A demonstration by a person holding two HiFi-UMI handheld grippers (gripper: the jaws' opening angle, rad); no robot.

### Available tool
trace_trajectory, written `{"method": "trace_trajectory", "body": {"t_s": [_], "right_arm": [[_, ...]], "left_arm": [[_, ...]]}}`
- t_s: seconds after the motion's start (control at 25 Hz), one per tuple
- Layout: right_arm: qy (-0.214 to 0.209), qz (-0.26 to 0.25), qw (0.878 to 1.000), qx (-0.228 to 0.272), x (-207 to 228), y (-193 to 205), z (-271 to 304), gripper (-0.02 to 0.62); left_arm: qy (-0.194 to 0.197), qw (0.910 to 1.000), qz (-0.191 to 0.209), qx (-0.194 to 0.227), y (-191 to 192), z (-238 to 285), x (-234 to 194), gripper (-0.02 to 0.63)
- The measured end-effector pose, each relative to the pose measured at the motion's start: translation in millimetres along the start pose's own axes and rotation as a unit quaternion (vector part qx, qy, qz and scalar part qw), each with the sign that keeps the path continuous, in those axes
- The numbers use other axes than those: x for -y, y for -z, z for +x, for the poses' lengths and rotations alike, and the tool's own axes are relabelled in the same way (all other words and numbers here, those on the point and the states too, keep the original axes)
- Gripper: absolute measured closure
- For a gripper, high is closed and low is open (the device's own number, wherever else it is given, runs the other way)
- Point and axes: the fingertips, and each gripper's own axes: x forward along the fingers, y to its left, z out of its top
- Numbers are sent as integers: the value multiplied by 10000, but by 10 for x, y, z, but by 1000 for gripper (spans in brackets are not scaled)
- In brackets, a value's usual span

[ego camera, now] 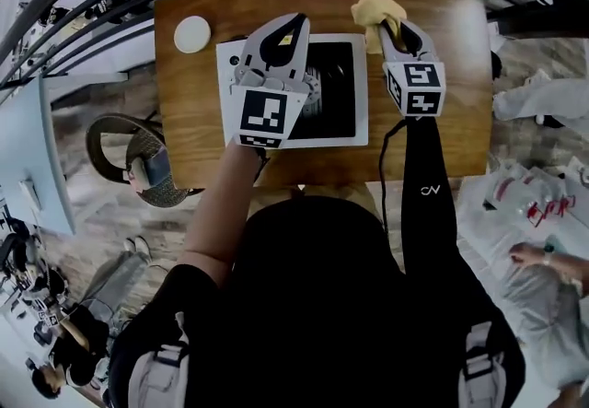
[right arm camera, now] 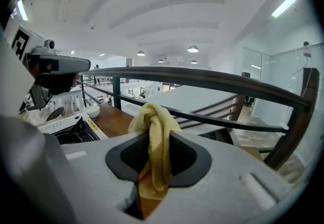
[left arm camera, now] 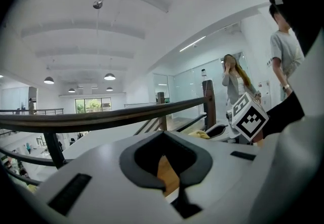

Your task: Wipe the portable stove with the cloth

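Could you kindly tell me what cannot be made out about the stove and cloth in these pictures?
Head view: the left gripper covers most of the burner on the white black-topped portable stove.
Head view: the right gripper, shut on the yellow cloth, hides whether the cloth touches the stove.
Right gripper view: the gripper's own body cuts off most of the stove.

Looks like an open-plan office or lab hall, and this spot is on a mezzanine. A dark railing (right arm camera: 202, 79) runs right behind a wood table (ego camera: 193, 121), and past it a lower floor shows with people (ego camera: 37, 305) seated. There's a white vaulted ceiling (right arm camera: 152, 15), pendant lamps (left arm camera: 110, 76) and glass partitions (left arm camera: 187, 86). Two bystanders (left arm camera: 234, 79) stand close by. The floor (ego camera: 92, 204) is wood-look.
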Motion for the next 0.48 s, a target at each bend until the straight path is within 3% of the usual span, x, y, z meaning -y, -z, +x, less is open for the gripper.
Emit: {"method": "trace_trajectory", "body": {"t_s": [0.48], "right_arm": [[-155,177,9980,-592,-449,574,-435,509]], "left_arm": [[264,9995,137,-131,176,-323,55,600]]}}
